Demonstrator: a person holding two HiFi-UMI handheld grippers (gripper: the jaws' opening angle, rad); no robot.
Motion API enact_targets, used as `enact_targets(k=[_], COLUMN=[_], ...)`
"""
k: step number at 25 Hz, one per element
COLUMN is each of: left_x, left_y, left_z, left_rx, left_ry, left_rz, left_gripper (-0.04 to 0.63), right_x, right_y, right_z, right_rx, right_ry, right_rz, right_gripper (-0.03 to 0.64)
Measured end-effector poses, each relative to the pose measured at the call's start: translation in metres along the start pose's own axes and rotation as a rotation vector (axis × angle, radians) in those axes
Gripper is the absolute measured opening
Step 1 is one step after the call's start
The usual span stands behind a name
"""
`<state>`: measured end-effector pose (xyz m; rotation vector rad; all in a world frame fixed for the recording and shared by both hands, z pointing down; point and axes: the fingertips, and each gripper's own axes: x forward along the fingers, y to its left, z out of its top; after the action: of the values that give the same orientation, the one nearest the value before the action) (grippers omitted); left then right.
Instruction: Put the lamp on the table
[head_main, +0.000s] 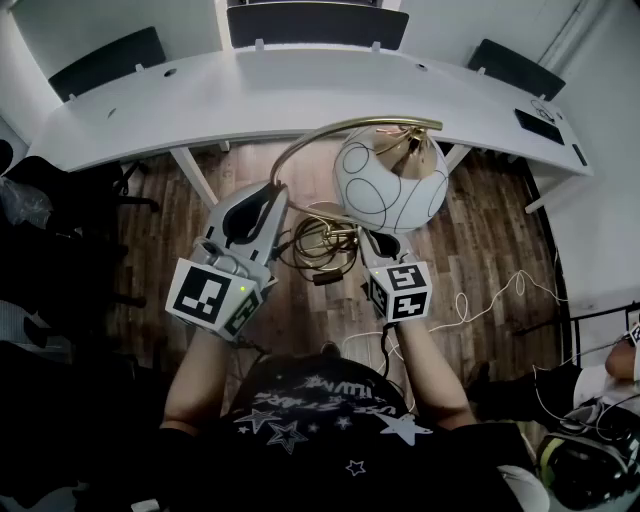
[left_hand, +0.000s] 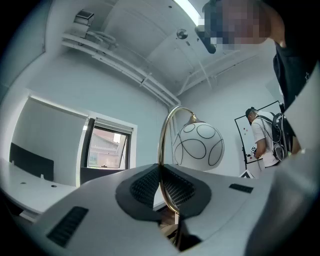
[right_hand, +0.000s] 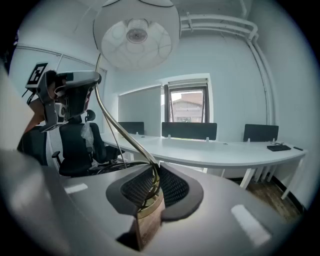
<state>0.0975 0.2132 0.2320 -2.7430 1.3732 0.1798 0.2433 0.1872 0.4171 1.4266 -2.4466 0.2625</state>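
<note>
The lamp hangs in the air in front of the white table (head_main: 300, 95), held by both grippers. Its white globe shade (head_main: 390, 180) has black rings and hangs from a curved gold stem (head_main: 300, 140). My left gripper (head_main: 272, 192) is shut on the stem; in the left gripper view the gold stem (left_hand: 161, 165) runs up between the pads of the left gripper (left_hand: 162, 187) toward the shade (left_hand: 198, 146). My right gripper (head_main: 378, 238) is shut on the lamp's lower end, where the right gripper (right_hand: 152, 185) pinches a brass and wood base piece (right_hand: 149, 220). The shade (right_hand: 136, 32) hangs overhead there.
A coil of the lamp's cable (head_main: 318, 248) dangles under the lamp. Black chairs (head_main: 315, 22) stand behind the table, and an office chair (right_hand: 75, 145) is at the left. Loose cables (head_main: 480, 300) lie on the wood floor. A person (left_hand: 262, 137) stands off to the right.
</note>
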Motion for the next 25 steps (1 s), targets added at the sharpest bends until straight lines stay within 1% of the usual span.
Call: enact_targets(k=[7, 12, 15, 18, 21, 25], left_x=[-0.007, -0.022, -0.036, -0.039, -0.033, -0.068], left_y=[-0.003, 0.001, 0.000, -0.007, -0.009, 0.009], left_z=[0.007, 0.009, 0.015, 0.023, 0.033, 0.025], left_rx=[0.004, 0.003, 0.014, 0.036, 0.046, 0.035], left_ry=[-0.017, -0.013, -0.018, -0.022, -0.006, -0.006], left_rz=[-0.009, 0.006, 0.002, -0.013, -0.016, -0.023], left_gripper=[0.032, 0.032, 0.032, 0.032, 0.031, 0.032], right_x=[-0.001, -0.001, -0.002, -0.004, -0.005, 0.000], right_y=[0.004, 0.020, 0.034, 0.042, 0.040, 0.070], right_z=[0.005, 0.006, 0.007, 0.010, 0.015, 0.009], right_rx=[-0.002, 0.001, -0.001, 0.022, 0.047, 0.040], right_ry=[-0.010, -0.014, -0.023, -0.035, -0.035, -0.041], right_rz=[0.011, 0.027, 0.040, 0.055, 0.057, 0.037], right_gripper=[0.043, 0.043, 0.043, 0.043, 0.043, 0.043])
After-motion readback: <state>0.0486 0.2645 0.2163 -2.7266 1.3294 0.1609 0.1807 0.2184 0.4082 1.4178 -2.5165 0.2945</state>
